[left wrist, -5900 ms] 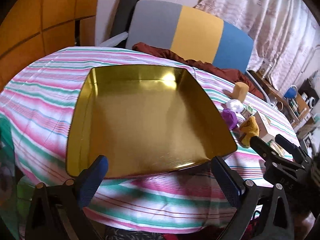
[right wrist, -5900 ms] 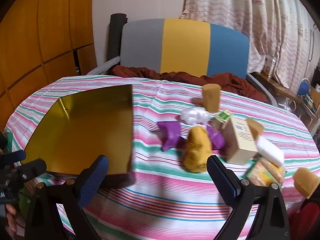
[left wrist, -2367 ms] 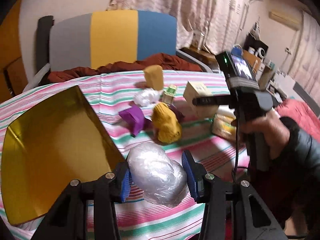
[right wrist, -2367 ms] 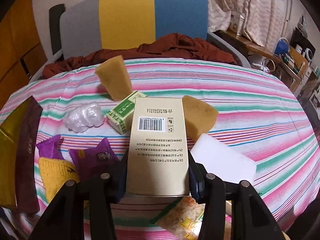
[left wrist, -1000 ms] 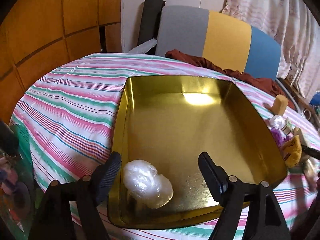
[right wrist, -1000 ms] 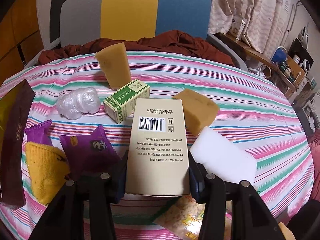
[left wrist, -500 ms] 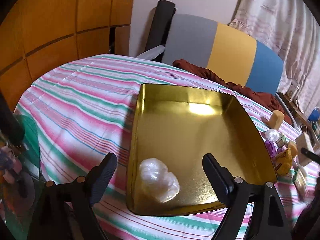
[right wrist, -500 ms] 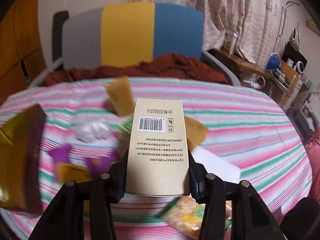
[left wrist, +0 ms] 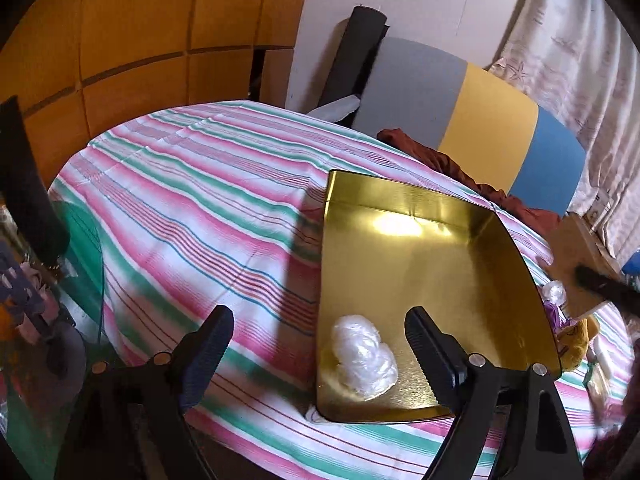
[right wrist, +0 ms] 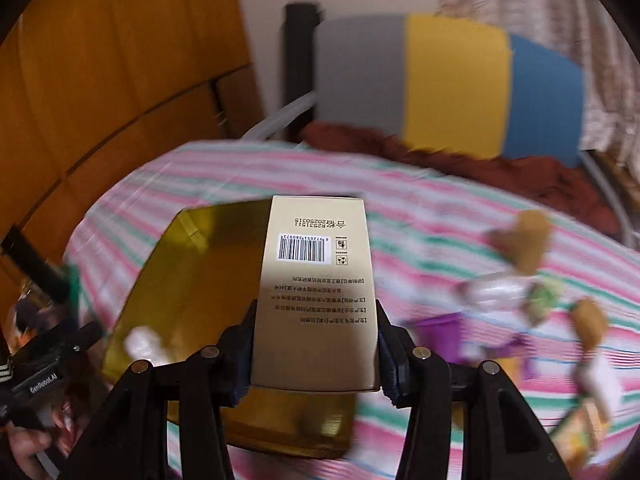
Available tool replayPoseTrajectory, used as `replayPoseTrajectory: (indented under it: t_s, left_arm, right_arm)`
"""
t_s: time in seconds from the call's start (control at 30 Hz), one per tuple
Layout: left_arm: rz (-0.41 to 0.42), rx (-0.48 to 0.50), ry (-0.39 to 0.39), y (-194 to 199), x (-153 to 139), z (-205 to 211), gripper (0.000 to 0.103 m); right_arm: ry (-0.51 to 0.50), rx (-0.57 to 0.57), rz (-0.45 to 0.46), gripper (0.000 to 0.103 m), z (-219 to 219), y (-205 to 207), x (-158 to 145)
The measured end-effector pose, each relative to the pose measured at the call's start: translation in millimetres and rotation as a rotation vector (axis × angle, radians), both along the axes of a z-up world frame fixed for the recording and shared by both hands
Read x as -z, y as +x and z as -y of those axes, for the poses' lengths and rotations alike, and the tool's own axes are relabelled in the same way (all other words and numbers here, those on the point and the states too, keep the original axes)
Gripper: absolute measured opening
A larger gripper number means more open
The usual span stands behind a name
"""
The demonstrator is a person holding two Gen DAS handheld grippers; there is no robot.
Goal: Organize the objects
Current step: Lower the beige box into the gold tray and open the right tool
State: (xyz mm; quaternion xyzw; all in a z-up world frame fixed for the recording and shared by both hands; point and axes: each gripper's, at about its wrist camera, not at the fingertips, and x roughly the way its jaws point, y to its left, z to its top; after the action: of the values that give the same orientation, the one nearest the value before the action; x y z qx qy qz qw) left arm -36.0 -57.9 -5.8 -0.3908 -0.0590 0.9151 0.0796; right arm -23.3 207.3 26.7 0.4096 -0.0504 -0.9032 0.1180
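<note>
Beige box (right wrist: 316,300) clamped in the right tool (right wrist: 314,354) above the gold tray (right wrist: 192,280), best lowered flat beside, not onto, the plastic-wrapped bundle (left wrist: 362,354) lying in its near corner, left tool (left wrist: 316,354) spread empty.

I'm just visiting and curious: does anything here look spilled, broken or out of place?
Nothing looks damaged or spilled. The plastic-wrapped bundle lies in the gold tray; the right gripper holds a beige box upside down, its print inverted.
</note>
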Motion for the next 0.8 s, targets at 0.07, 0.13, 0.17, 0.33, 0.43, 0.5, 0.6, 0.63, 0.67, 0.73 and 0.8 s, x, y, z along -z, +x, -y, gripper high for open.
replayPoseTrajectory:
  t_s: [0.07,0.13,0.17,0.33,0.43,0.5,0.6,0.63,0.67,0.73,0.8]
  left_arm:
    - [0.001,-0.006,0.009,-0.1,0.1,4.2,0.088]
    - [0.001,-0.01,0.013,0.5,0.3,8.6,0.088]
    - [0.001,-0.013,0.012,1.0,0.6,10.3,0.088]
    - [0.006,-0.024,0.018,2.5,4.2,17.2,0.088]
    - [0.023,-0.018,0.045,0.6,7.9,17.2,0.088]
    - [0.031,-0.008,0.06,0.6,9.8,14.5,0.088]
    - [0.042,0.031,0.088,1.8,10.1,7.7,0.089]
    - [0.042,0.048,0.09,2.4,9.2,3.9,0.091]
    - [0.035,0.061,0.088,3.7,7.8,0.7,0.095]
    - [0.018,0.088,0.086,6.4,4.3,-5.8,0.103]
    - [0.007,0.115,0.089,9.6,-0.6,-12.8,0.103]
  right_arm:
    - [-0.012,-0.039,0.037,0.051,26.2,-6.8,13.8]
    - [-0.031,-0.085,0.085,0.051,52.1,-12.5,30.1]
    - [-0.031,-0.102,0.105,0.051,60.2,-13.8,36.8]
    - [-0.048,-0.17,0.154,0.07,85.0,0.4,60.1]
    - [-0.03,-0.171,0.114,0.084,76.2,11.0,57.4]
    - [-0.027,-0.158,0.078,0.084,70.3,16.0,50.1]
    - [-0.013,-0.108,0.004,0.089,51.6,28.1,35.3]
    - [-0.007,-0.091,-0.017,0.09,45.8,30.6,31.3]
    - [-0.001,-0.065,-0.045,0.093,35.7,35.1,26.5]
    - [-0.001,0.001,-0.075,0.098,11.7,43.2,20.2]
    - [-0.013,0.066,-0.09,0.1,-13.9,51.7,16.0]
